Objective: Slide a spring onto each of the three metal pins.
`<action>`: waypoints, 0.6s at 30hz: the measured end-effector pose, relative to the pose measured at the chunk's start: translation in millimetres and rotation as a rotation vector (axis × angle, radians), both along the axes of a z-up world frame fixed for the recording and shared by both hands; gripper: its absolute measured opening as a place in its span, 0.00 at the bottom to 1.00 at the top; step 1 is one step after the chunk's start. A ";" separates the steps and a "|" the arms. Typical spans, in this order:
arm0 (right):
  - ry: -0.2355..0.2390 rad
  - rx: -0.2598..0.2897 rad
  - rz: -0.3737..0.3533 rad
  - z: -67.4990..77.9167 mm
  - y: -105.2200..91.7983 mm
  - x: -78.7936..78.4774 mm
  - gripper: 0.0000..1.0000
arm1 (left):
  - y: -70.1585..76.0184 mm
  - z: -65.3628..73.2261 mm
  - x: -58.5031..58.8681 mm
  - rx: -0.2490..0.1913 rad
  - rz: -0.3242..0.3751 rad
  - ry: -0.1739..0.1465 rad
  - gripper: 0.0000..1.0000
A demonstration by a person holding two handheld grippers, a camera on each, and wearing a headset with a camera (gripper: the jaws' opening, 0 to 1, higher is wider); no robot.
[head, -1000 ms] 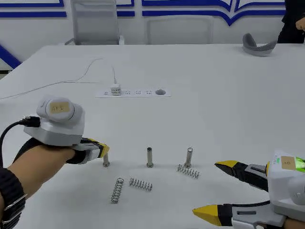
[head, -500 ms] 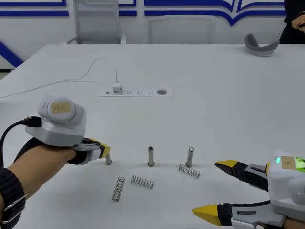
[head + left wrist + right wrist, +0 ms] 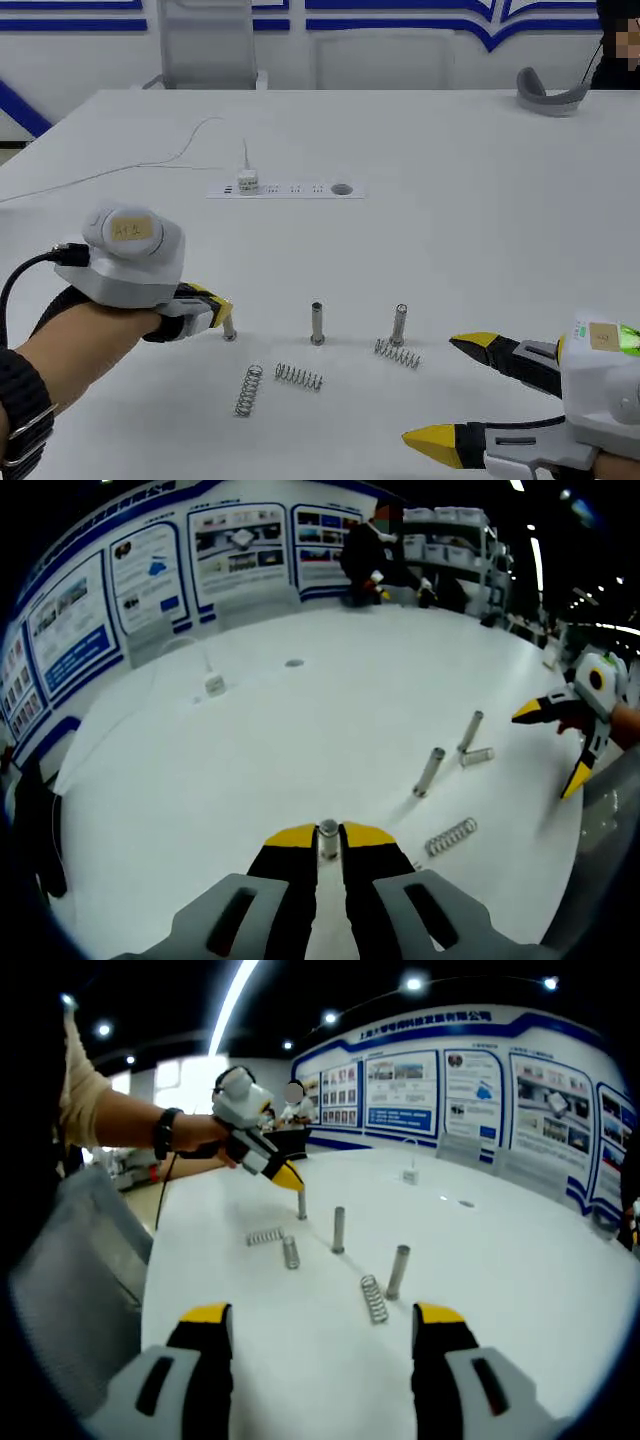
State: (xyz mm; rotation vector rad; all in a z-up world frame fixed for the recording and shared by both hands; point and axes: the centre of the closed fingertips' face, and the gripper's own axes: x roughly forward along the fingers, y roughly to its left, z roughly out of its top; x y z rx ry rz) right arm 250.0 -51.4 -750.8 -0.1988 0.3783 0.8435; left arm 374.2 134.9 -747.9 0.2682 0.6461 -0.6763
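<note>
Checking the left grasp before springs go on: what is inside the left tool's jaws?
The left tool grips the bare top of the leftmost pin between its yellow tips. In the left gripper view the jaws cover the rest of its shaft.

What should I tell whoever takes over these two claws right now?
Left claw: shut on the left pin, upright on the table.
Right claw: open, empty, right of the pins.
Middle pin and right pin stand bare.
Three springs lie flat in front of them: left spring, middle spring, right spring by the right pin.
Done: no spring on a pin. Left: all three.
</note>
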 end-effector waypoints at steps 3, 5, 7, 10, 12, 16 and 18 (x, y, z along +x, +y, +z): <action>0.002 0.000 0.004 -0.7 1.0 -0.1 0.75 | -0.3 -0.1 -0.3 -0.004 0.001 0.001 0.08; 0.003 0.002 0.005 -1.0 1.0 -0.6 0.75 | -0.3 -0.4 -0.5 -0.002 -0.001 -0.001 0.09; 0.003 0.001 0.003 -1.5 0.1 -0.7 0.75 | 0.2 -1.2 -0.2 -0.003 0.000 -0.001 0.11; 0.004 0.003 0.000 -1.5 -0.3 -0.5 0.75 | 0.4 -1.6 -0.6 -0.017 0.009 0.006 0.13; 0.004 0.003 0.001 -1.7 -0.3 -0.4 0.75 | 0.2 -0.9 -1.1 -0.028 0.012 0.009 0.14; 0.006 0.001 0.002 -2.0 -0.1 -0.5 0.75 | 0.9 0.8 -2.6 -0.030 0.009 0.001 0.16; 0.007 0.000 0.001 -2.5 -0.4 -0.8 0.75 | 1.2 1.5 -4.0 -0.037 0.011 0.002 0.17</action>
